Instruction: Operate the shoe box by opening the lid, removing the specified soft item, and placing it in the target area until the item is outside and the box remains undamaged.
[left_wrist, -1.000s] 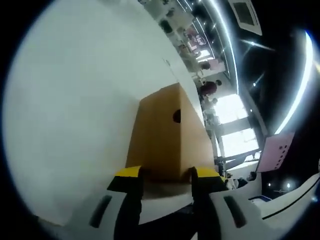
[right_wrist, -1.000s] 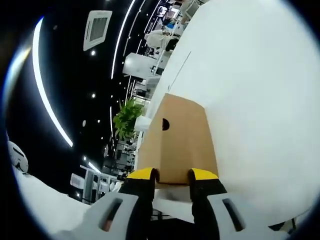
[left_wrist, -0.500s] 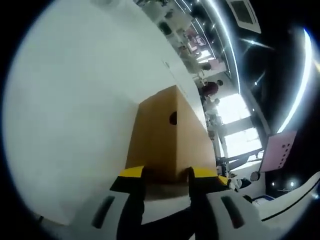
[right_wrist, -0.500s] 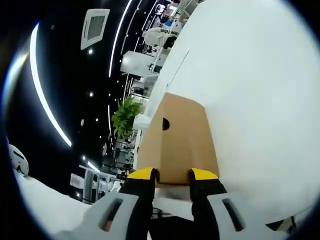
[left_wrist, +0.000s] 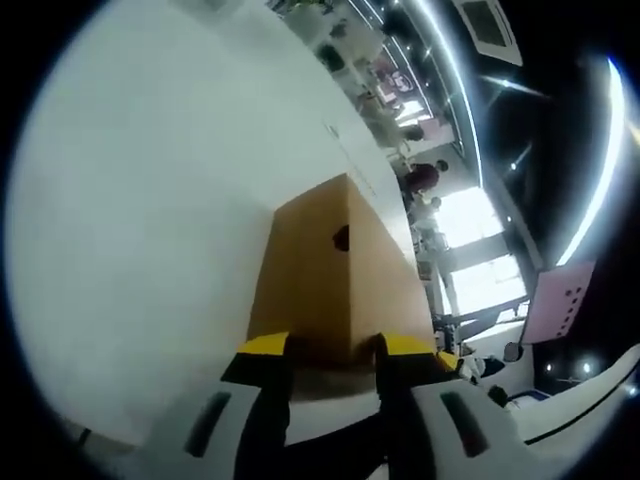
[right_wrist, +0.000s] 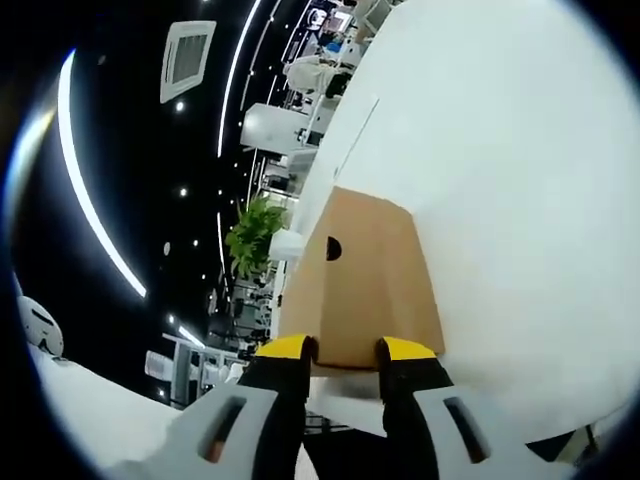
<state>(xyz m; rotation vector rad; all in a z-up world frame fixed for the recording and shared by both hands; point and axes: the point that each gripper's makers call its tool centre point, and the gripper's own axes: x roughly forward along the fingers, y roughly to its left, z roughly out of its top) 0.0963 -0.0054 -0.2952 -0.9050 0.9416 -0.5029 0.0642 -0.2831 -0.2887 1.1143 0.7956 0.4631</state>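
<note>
Shoe box (left_wrist: 335, 285) sits centre frame on the white bench (left_wrist: 140, 230), lid apparently not yet raised. Left claw (left_wrist: 325, 350) and right claw (right_wrist: 345, 350) each straddle a box edge; whether clamped, cannot tell. Opening, removing and placing the soft item all remain.

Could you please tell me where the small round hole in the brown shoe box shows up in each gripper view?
Left gripper view: the round hole sits just right of centre, high on the shoe box, near its far corner.
Right gripper view: the hole sits at centre, on the box's upper left.
Shared landmark: the white table under the box.
</note>
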